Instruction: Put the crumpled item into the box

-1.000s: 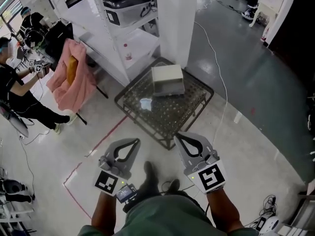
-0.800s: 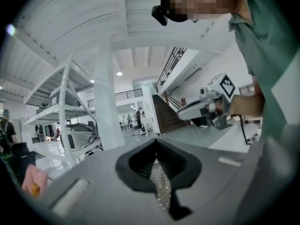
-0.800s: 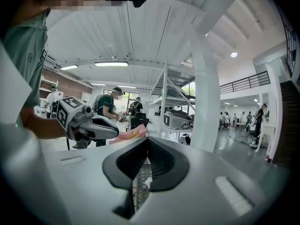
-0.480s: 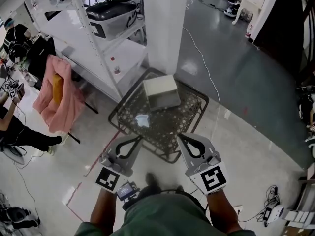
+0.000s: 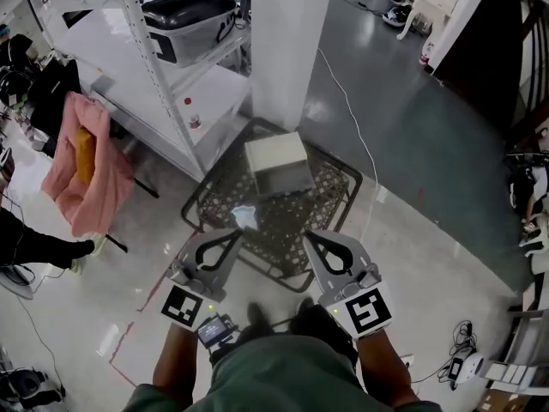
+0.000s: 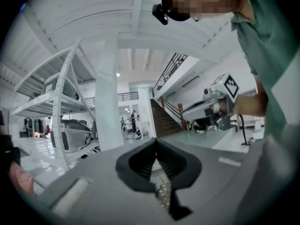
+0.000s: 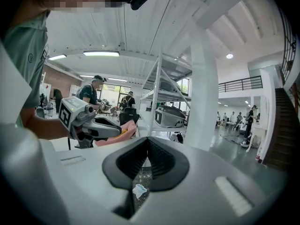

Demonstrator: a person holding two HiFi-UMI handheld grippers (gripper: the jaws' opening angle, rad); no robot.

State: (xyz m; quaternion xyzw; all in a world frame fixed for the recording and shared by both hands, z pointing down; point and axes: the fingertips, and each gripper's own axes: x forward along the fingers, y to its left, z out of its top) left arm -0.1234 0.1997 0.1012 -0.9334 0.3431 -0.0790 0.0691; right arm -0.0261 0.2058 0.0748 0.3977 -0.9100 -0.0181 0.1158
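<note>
The table (image 5: 339, 191) is just ahead of both grippers, with the box (image 5: 276, 163) on its far side. The left gripper (image 5: 233, 234) and right gripper (image 5: 312, 238) are pressed together, empty. The crumpled item (image 5: 246, 217) lies just past the left gripper. It looks light and soft; pinch its middle.
</note>
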